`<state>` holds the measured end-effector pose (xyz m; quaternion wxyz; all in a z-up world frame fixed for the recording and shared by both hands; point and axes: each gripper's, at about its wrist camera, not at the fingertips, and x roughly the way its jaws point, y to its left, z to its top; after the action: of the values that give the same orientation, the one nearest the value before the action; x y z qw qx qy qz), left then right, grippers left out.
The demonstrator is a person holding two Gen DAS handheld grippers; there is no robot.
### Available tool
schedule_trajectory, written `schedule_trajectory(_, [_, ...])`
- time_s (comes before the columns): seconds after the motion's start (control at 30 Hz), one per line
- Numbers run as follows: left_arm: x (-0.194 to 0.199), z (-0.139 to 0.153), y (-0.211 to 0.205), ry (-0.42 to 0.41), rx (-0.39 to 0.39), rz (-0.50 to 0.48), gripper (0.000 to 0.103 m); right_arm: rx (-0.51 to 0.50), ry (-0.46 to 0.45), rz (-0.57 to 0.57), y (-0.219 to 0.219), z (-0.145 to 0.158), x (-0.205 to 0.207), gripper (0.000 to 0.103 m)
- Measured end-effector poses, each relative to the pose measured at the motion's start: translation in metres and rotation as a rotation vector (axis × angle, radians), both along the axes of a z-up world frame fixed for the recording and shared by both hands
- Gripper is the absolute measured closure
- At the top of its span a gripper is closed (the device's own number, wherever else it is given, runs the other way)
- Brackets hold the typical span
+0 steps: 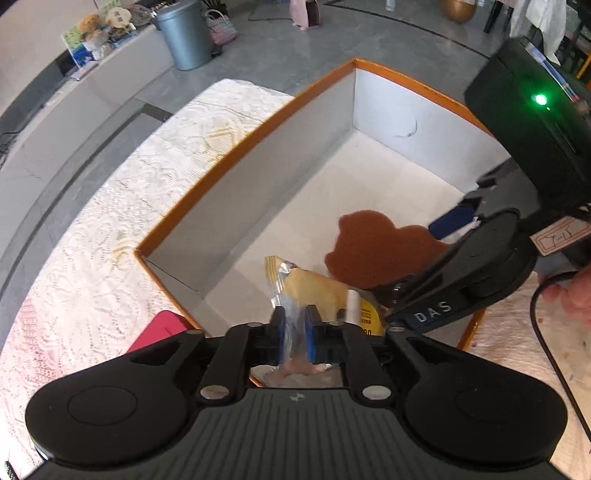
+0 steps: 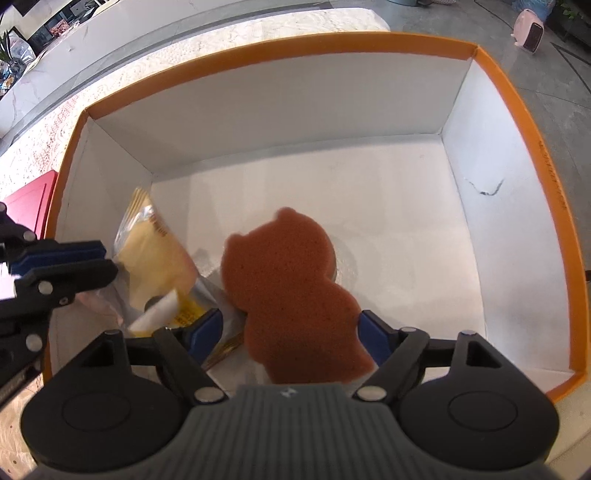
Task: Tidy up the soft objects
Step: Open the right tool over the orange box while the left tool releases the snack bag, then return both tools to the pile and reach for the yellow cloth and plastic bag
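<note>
An orange-rimmed white box stands on a lace tablecloth. My left gripper is shut on the clear edge of a yellow snack packet, held over the box's near corner; the packet also shows in the right wrist view. A brown bear-shaped sponge lies between the wide-open fingers of my right gripper, inside the box. The pads stand apart from its sides. The left gripper shows at the left of the right wrist view.
A red flat object lies on the tablecloth beside the box. A grey bin, a woven basket and a ledge with plush toys stand beyond on the floor.
</note>
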<state>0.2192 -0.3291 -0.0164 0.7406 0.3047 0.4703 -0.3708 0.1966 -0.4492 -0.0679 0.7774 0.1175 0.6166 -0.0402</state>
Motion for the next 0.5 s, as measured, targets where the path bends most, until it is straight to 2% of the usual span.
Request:
schedule_trajectory(0.13, [-0.005, 0.014, 0.005, -0.019, -0.038, 0.004, 0.079, -0.013, -0.012, -0.009, 0.002, 0.011, -0.006, 0.024])
schedule_trajectory(0.27, [-0.012, 0.030, 0.017, -0.033, -0.084, 0.019, 0.078, -0.020, -0.037, -0.008, 0.008, 0.020, -0.010, 0.024])
schedule_trajectory(0.5, [-0.037, 0.069, 0.065, -0.099, -0.230, 0.071, 0.078, -0.021, -0.176, 0.029, 0.041, 0.061, -0.037, 0.024])
